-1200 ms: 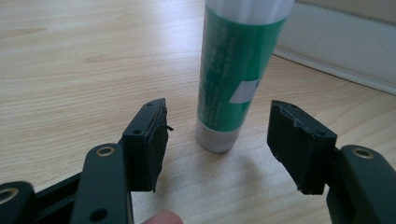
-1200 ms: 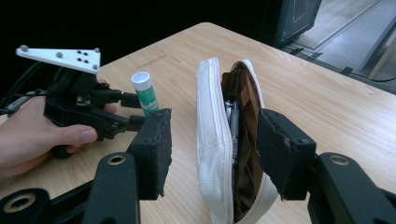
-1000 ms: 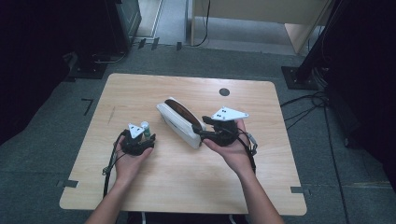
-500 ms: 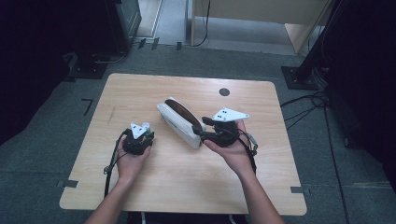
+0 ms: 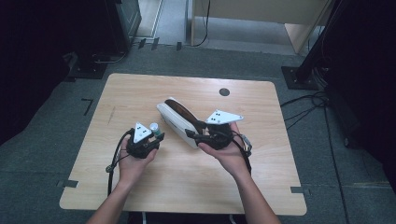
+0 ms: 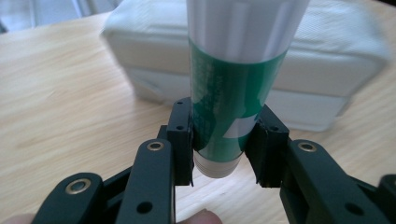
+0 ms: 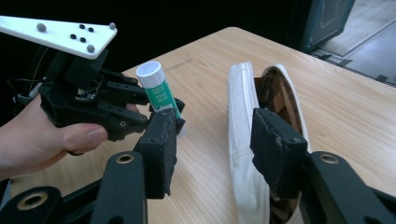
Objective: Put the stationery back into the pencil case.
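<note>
Near the middle of the high view, a white pencil case [image 5: 180,122] lay slantwise on the light wooden tabletop [image 5: 261,186], its top open and showing a dark brown inside. At the lower left of centre, the left gripper [image 5: 148,138] sat in the person's left hand [image 5: 133,161], its jaws pinching a green and white glue stick [image 5: 154,129] that stood upright just beside the case's left side. In the left gripper view the glue stick [image 6: 233,84] rose from between the two black jaws, gripped near its pale lower end, with the pencil case [image 6: 322,79] lying blurred across the upper frame behind it. At the right of centre, the right gripper [image 5: 196,135] was held in the right hand [image 5: 229,156] against the case's near end. In the right gripper view its jaws were spread apart, with the case's white side wall [image 7: 243,140] between them. A small dark round hole [image 5: 224,92] marked the tabletop toward the upper right.
</note>
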The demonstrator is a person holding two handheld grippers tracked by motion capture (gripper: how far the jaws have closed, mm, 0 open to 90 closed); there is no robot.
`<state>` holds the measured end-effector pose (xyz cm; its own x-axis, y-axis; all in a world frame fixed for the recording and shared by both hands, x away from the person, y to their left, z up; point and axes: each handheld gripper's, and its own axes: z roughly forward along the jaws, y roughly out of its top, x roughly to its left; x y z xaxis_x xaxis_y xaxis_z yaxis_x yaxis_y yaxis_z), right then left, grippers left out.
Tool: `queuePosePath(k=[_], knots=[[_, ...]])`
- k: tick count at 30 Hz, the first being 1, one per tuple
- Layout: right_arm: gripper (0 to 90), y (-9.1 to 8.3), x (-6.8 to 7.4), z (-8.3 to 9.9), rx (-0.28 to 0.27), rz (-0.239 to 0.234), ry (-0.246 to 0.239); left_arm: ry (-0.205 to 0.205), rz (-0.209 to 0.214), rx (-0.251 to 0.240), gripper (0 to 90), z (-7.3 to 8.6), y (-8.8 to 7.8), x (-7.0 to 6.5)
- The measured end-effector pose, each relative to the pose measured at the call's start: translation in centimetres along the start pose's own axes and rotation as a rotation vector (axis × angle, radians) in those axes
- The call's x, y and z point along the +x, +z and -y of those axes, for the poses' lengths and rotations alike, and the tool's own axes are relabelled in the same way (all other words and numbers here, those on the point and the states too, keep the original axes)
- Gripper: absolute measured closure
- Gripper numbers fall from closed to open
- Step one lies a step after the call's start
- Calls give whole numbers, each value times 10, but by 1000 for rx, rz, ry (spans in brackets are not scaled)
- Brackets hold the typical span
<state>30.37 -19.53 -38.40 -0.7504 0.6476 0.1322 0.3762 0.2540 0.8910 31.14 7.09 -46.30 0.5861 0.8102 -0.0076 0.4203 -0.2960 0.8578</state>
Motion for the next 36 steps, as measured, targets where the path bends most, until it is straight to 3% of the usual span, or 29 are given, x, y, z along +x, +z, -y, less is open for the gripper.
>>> queuePosePath(k=[7, 12, 25, 31, 36], knots=[[539, 3, 5, 1, -22, -56, -11, 35, 105, 8, 666, -15, -6, -21], [553, 6, 13, 1, -28, -98, -38, 64, 150, 25, 666, -22, -6, -33], [608, 20, 21, 1, -22, -132, -53, 95, 187, 46, 665, -26, -4, -44], [622, 28, 25, 3, -3, -120, -86, 114, 196, 51, 666, -27, -3, -47], [651, 30, 27, 4, -9, -93, -112, 105, 197, 56, 665, -27, -3, -46]])
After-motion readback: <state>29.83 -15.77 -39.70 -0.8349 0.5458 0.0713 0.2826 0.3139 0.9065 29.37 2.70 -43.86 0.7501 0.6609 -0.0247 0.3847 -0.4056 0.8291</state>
